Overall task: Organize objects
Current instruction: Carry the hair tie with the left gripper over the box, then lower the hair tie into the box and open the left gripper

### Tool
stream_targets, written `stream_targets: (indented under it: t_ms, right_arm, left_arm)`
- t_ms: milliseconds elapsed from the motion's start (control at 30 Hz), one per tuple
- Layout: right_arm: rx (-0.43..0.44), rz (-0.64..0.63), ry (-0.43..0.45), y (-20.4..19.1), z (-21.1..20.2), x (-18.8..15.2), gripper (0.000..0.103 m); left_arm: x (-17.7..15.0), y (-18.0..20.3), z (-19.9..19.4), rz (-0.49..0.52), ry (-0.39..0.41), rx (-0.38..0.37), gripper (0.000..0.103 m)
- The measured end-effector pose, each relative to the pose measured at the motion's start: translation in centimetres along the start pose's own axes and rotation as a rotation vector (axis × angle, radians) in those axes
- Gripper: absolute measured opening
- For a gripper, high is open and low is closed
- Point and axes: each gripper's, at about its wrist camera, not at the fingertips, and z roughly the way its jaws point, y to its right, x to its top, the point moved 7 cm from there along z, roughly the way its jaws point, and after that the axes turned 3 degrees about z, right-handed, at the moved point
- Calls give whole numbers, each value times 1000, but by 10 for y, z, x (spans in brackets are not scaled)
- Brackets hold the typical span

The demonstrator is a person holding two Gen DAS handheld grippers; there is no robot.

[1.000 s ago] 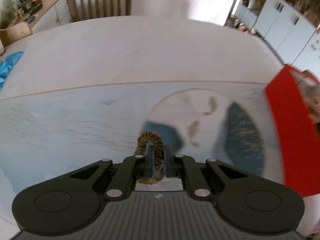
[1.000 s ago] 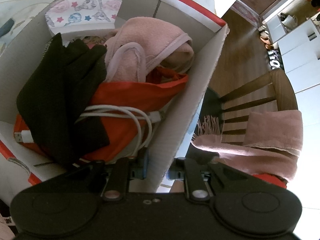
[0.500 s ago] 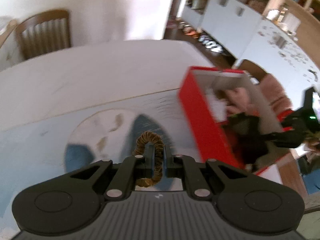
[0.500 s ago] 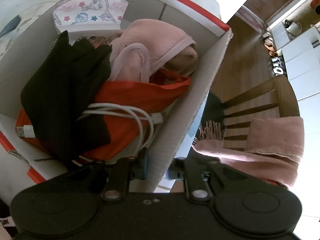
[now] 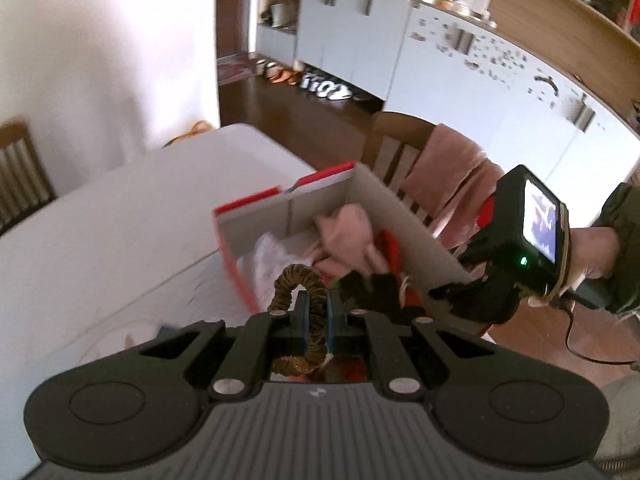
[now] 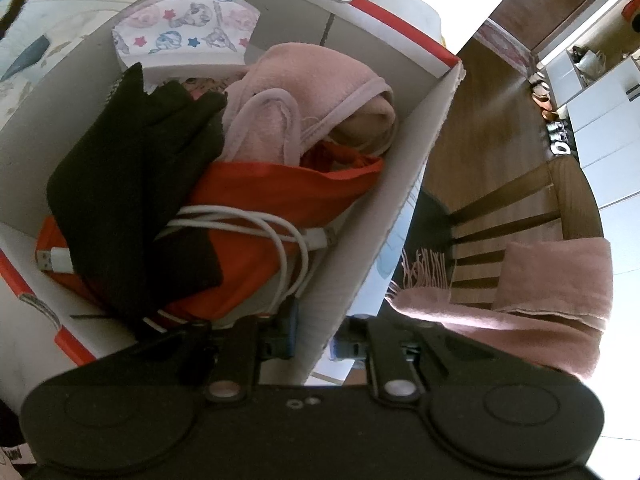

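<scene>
My left gripper point(image 5: 316, 322) is shut on a brown-gold hair scrunchie point(image 5: 298, 280), raised above the table just in front of the red and white cardboard box point(image 5: 256, 208). My right gripper point(image 6: 314, 342) is shut on the box's near side wall point(image 6: 384, 216), one finger inside and one outside. In the box lie a pink cloth point(image 6: 304, 100), a black garment point(image 6: 132, 168), an orange-red cloth point(image 6: 280, 196), a white cable point(image 6: 256, 228) and a patterned face mask point(image 6: 188, 44). The right gripper point(image 5: 448, 294) also shows in the left wrist view, held by a hand in a dark sleeve.
The white table point(image 5: 120, 216) carries a pale blue mat point(image 6: 28, 56). A wooden chair point(image 5: 396, 148) draped with a pink scarf point(image 5: 452, 176) stands just beyond the box. White cabinets point(image 5: 460, 76) line the far wall over a dark wood floor.
The left gripper has swung right and risen with the scrunchie, from over the mat to facing the box. The right gripper has stayed clamped on the box wall.
</scene>
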Motion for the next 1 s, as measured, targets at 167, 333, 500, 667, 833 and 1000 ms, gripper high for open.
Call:
stream_targets:
  t_ms: [167, 333, 500, 667, 833, 1000]
  right_arm:
    - [7, 2, 4, 0, -2, 0, 13]
    - [11, 0, 2, 1, -2, 1, 13]
    - [15, 0, 1, 1, -2, 0, 12]
    - [16, -1, 1, 1, -2, 1, 12]
    - [17, 1, 0, 2, -1, 1, 12]
    - [17, 3, 1, 2, -2, 0, 12]
  left_arm:
    - [21, 17, 28, 54, -10, -5, 7]
    - [30, 24, 59, 83, -46, 5, 7]
    - [32, 28, 87, 100, -80, 7, 7]
    - [25, 28, 113, 87, -122, 2, 7]
    - [16, 36, 132, 96, -162, -13, 7]
    - [10, 41, 143, 100, -187, -22, 7]
